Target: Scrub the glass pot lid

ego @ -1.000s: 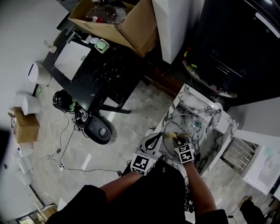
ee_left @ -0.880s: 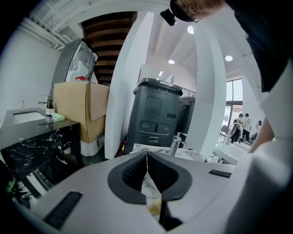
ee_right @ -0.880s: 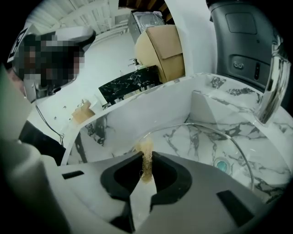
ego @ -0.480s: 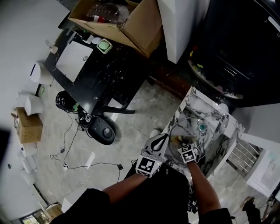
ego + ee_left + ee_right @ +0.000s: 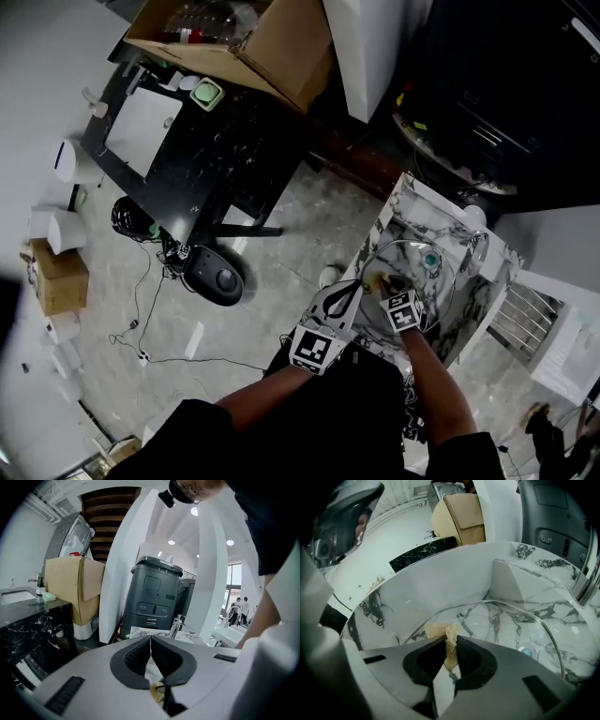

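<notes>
A round glass pot lid (image 5: 415, 265) lies in the marble sink (image 5: 401, 208); its metal rim (image 5: 501, 603) curves across the right gripper view. My right gripper (image 5: 386, 286) is shut on a tan scrub pad (image 5: 450, 645), which is pressed against the lid's near-left part. My left gripper (image 5: 349, 292) hangs over the sink's left rim beside it. Its jaws (image 5: 150, 641) meet at the tips, and nothing clearly shows between them. A bit of the tan pad (image 5: 156, 692) shows below the left jaws.
A chrome tap (image 5: 476, 246) stands at the sink's far right. A small teal round piece (image 5: 525, 649) shows through the glass. A black marble-top table (image 5: 202, 141) with a cardboard box (image 5: 244, 42) stands to the left. Cables and a black device (image 5: 214, 278) lie on the floor.
The head view has shifted slightly. Both grippers stay at the sink's near-left edge, with the right one still holding the pad on the lid.
</notes>
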Tool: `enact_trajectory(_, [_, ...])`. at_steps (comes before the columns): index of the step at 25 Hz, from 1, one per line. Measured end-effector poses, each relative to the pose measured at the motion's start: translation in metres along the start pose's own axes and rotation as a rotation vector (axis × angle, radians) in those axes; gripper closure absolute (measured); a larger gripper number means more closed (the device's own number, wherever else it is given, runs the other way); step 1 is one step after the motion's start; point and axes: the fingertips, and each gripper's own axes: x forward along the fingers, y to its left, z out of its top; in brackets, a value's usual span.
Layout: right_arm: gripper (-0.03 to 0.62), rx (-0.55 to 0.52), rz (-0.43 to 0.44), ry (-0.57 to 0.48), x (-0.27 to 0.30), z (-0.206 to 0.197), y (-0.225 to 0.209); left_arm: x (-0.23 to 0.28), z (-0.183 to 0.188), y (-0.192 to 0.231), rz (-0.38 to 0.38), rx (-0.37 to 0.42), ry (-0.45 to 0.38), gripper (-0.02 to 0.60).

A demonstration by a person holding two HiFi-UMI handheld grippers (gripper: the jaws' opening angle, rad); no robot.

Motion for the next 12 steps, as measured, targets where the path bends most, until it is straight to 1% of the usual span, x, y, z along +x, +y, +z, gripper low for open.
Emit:
enact_trajectory(3, [0.531, 0.027, -0.003, -0.007, 0.000, 0.003, -0.008, 0.000, -0.001, 0.000, -0.005, -0.020, -0.014, 0.565])
enact_trajectory(10, [0.531, 0.053, -0.039, -0.019, 0.002, 0.007, -0.022, -0.002, -0.005, 0.004, -0.026, -0.004, 0.018, 0.565])
enact_trajectory(12, [0.531, 0.052, -0.054, -0.028, 0.001, 0.009, -0.026, 0.000, -0.005, 0.005, -0.024, -0.020, 0.010, 0.565])
